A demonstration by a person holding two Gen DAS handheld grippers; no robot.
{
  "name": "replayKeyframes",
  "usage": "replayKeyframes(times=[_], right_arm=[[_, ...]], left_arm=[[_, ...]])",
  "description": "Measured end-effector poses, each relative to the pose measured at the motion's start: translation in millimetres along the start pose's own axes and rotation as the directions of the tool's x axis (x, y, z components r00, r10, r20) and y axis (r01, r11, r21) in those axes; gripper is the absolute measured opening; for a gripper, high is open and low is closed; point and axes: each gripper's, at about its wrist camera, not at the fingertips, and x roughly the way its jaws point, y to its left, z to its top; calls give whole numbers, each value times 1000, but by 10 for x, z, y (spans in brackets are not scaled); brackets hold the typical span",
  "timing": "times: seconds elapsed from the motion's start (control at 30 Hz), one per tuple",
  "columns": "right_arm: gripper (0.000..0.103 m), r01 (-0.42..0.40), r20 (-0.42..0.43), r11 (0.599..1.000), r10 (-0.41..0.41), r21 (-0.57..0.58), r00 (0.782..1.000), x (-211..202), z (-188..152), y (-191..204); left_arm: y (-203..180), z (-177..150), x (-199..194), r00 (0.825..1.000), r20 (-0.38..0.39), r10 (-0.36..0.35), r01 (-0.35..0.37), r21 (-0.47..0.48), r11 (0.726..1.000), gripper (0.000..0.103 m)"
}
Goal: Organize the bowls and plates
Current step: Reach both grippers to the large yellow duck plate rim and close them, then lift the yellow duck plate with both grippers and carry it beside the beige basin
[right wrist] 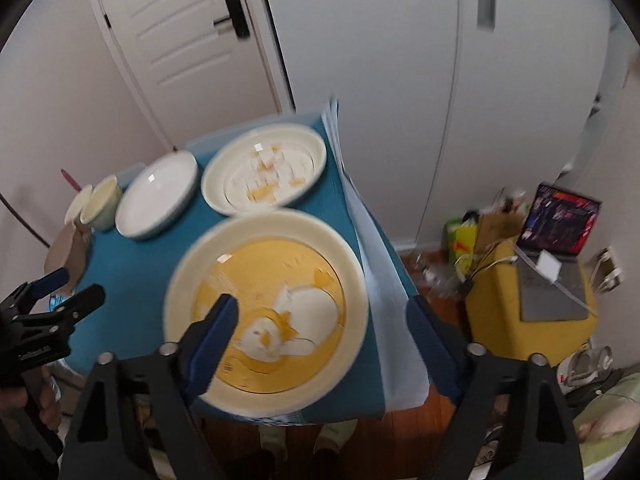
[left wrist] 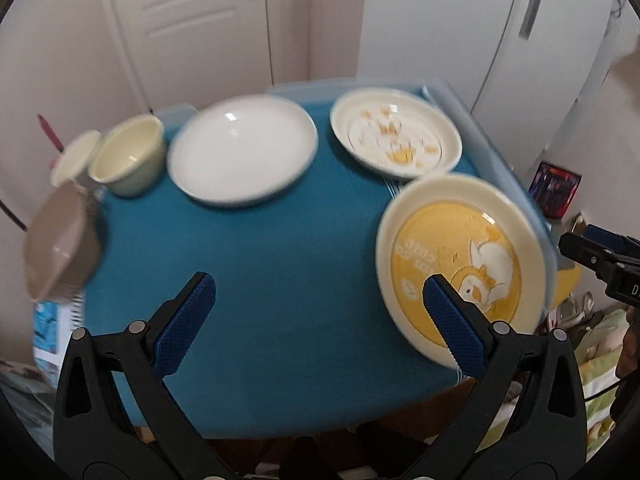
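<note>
On the blue tablecloth (left wrist: 260, 264) lie a yellow duck plate (left wrist: 460, 264) at the front right, a cream plate with orange marks (left wrist: 396, 132) behind it, a plain white plate (left wrist: 242, 148) at the back middle, and two cream bowls (left wrist: 128, 156) at the back left. My left gripper (left wrist: 316, 312) is open and empty above the cloth, left of the duck plate. My right gripper (right wrist: 324, 344) is open over the duck plate (right wrist: 268, 304), its left finger above the plate's centre. The cream plate (right wrist: 264, 170), white plate (right wrist: 158, 194) and bowls (right wrist: 100, 202) show behind.
A brown box (left wrist: 60, 240) sits at the table's left edge. White sheets (right wrist: 372, 260) hang over the right edge. On the floor to the right stand a yellow stool (right wrist: 532, 292) and clutter. A door and white cabinets are behind.
</note>
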Motion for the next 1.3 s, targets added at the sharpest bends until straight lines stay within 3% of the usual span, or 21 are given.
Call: replayKeyframes(times=[0.07, 0.13, 0.27, 0.4, 0.47, 0.6, 0.67, 0.87, 1.07, 1.3], right_arm=[[69, -39, -35, 999, 38, -2, 999, 175, -17, -131], [65, -64, -65, 998, 63, -10, 996, 334, -23, -212], [52, -138, -110, 990, 136, -16, 985, 601, 11, -350], [34, -180, -131, 983, 176, -21, 976, 760, 20, -404], [32, -195, -139, 981, 189, -27, 972, 808, 22, -426], [17, -226, -151, 974, 219, -31, 964, 877, 34, -435], [15, -235, -156, 971, 227, -35, 961, 911, 43, -414], [15, -253, -154, 967, 246, -28, 957, 961, 67, -407], [15, -254, -152, 966, 244, -46, 958, 957, 60, -397], [15, -248, -111, 964, 238, -96, 965, 855, 43, -315]], left_arm=[[-73, -16, 208, 999, -40, -9, 9, -5, 1000, 98], [-142, -35, 372, 997, -79, -22, 21, -14, 1000, 86], [-198, -84, 615, 991, -130, -39, 34, -36, 999, 75], [-250, -114, 731, 987, -149, -62, 57, -42, 998, 58], [-261, -117, 777, 984, -161, -75, 69, -44, 997, 47], [-263, -99, 809, 979, -156, -129, 119, -69, 991, 27], [-292, -89, 809, 977, -158, -142, 133, -62, 989, 20], [-289, -83, 823, 974, -162, -158, 146, -85, 986, 18], [-320, -106, 831, 979, -155, -130, 121, -69, 990, 18], [-315, -42, 708, 989, -98, -111, 107, -44, 993, 18]])
